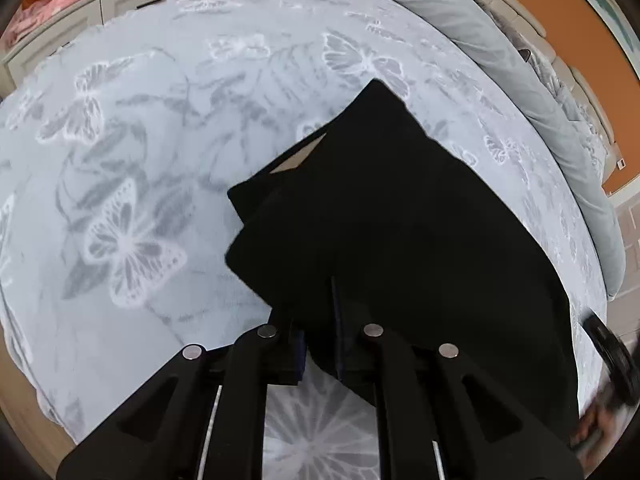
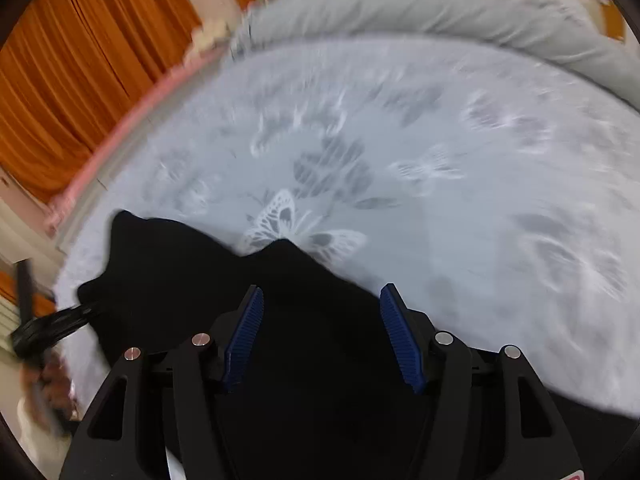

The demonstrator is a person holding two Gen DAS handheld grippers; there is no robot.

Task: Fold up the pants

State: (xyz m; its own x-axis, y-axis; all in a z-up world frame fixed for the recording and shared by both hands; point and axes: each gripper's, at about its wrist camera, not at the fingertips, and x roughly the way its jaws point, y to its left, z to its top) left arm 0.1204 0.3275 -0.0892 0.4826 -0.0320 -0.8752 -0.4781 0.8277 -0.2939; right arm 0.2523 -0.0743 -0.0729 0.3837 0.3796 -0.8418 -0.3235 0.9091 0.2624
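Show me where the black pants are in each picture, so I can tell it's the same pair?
Left wrist view: the black pants fill the middle and lower right, pinched in the left gripper.
Right wrist view: the black pants lie at lower left and run under the open right gripper.
Shared landmark: the pale blue butterfly blanket beneath the pants in both views.

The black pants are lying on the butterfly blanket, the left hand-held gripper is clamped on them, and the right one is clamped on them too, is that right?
Not quite. The right hand-held gripper is open, its blue pads spread above the black pants, as the right wrist view shows. The left hand-held gripper is clamped on them over the butterfly blanket.
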